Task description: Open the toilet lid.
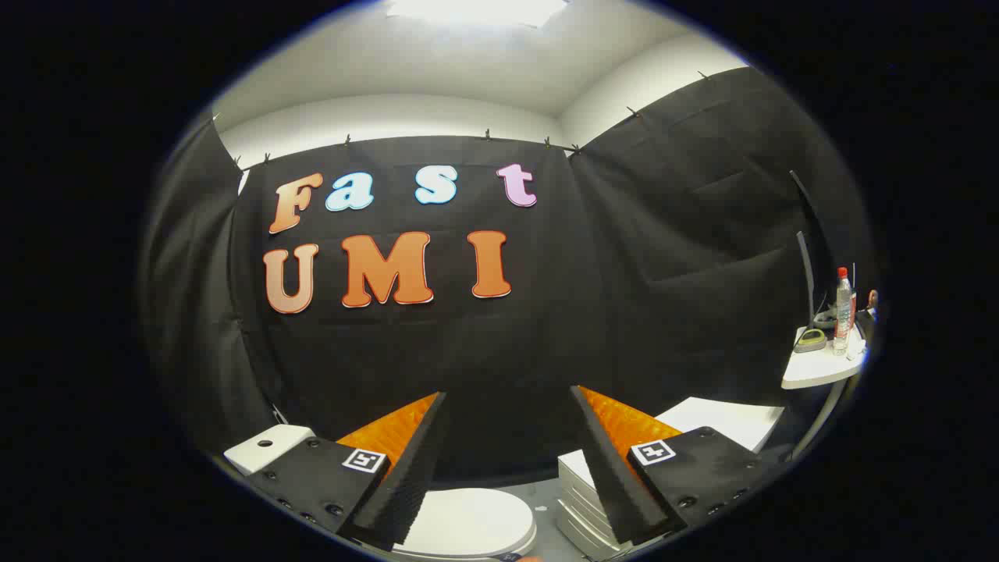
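The booth is enclosed by black cloth walls (pixel 484 343) under a white ceiling, with a small white side table (pixel 819 373) well off to the right carrying an upright clear plastic bottle with a red cap (pixel 844 311). The gripper (pixel 509 437) fingers are spread wide and hold nothing. The closed white oval toilet lid (pixel 468 521) lies low between the fingers, beside a stack of white flat boxes (pixel 581 499).
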`<state>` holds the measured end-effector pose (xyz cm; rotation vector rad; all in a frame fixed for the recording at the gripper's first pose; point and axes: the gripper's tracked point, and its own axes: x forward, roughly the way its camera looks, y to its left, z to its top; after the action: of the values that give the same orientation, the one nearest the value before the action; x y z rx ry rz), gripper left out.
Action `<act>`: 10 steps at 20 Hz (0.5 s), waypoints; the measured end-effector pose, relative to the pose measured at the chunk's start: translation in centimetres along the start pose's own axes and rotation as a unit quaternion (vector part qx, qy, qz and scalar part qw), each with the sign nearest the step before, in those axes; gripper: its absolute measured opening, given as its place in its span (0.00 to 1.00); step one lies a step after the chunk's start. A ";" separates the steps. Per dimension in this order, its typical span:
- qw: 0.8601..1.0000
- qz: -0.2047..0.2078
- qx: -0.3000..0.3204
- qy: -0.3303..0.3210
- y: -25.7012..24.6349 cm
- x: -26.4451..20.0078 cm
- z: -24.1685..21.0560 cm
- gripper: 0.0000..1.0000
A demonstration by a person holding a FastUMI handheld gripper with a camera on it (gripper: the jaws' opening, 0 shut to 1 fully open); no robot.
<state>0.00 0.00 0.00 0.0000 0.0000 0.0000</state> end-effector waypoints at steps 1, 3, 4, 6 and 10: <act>1.000 0.003 -0.001 0.000 0.4 0.4 -0.1 0.98; 1.000 0.009 -0.007 0.008 0.9 1.5 -0.7 0.98; 1.000 0.012 -0.012 0.011 1.1 1.9 -0.9 0.98; 0.999 0.016 -0.028 0.016 1.6 2.7 -1.3 0.98; 0.999 0.021 -0.041 0.018 2.7 3.1 -1.5 0.98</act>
<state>3.14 2.70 -1.47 -0.0820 0.0356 0.0422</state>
